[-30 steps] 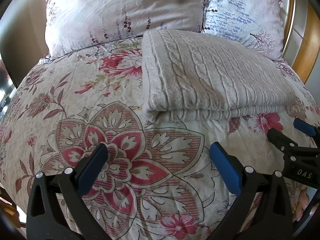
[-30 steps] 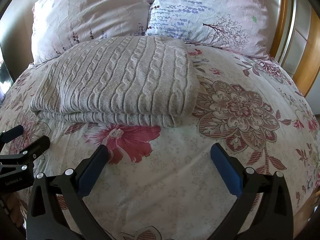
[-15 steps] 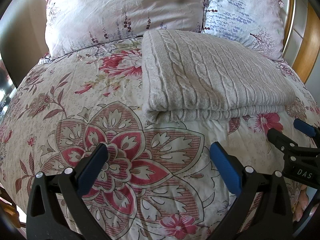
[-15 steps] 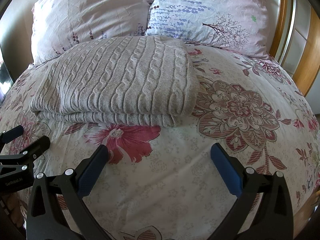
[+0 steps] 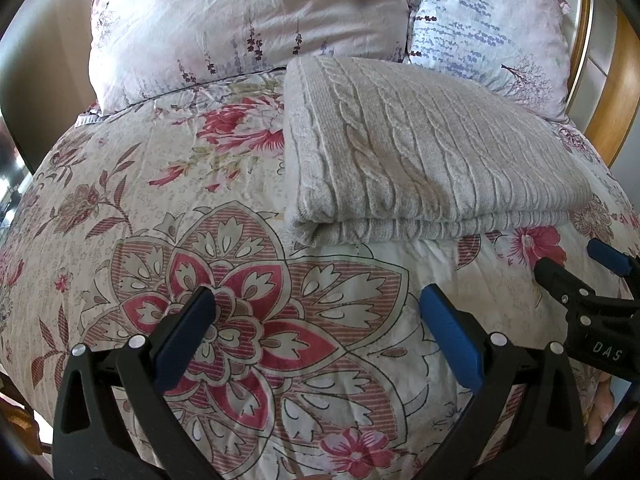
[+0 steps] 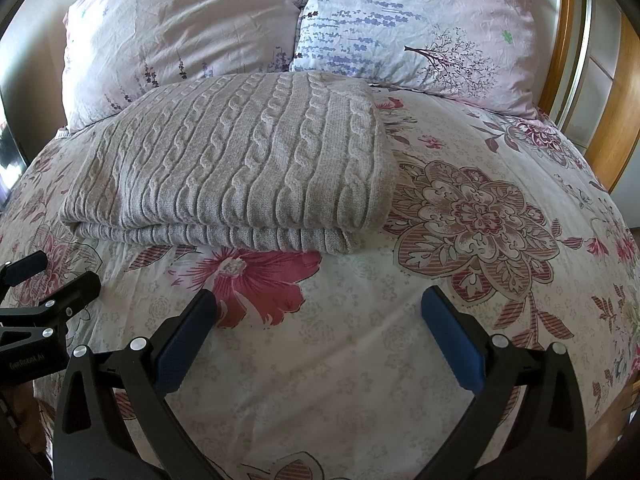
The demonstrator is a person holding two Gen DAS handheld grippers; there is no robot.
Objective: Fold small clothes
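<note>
A grey cable-knit sweater [image 5: 420,152] lies folded into a flat rectangle on the floral bedspread, its folded edge facing me; it also shows in the right wrist view [image 6: 240,168]. My left gripper [image 5: 316,300] is open and empty, hovering over the bedspread in front of the sweater's left corner, apart from it. My right gripper [image 6: 318,300] is open and empty, in front of the sweater's right end, apart from it. Each gripper shows at the edge of the other's view: the right one [image 5: 580,268], the left one [image 6: 48,276].
Two floral pillows [image 5: 248,20] [image 6: 420,28] lie against the headboard behind the sweater. A wooden bed frame [image 6: 616,92] runs along the right. The floral bedspread [image 6: 480,220] stretches to the right of the sweater and toward me.
</note>
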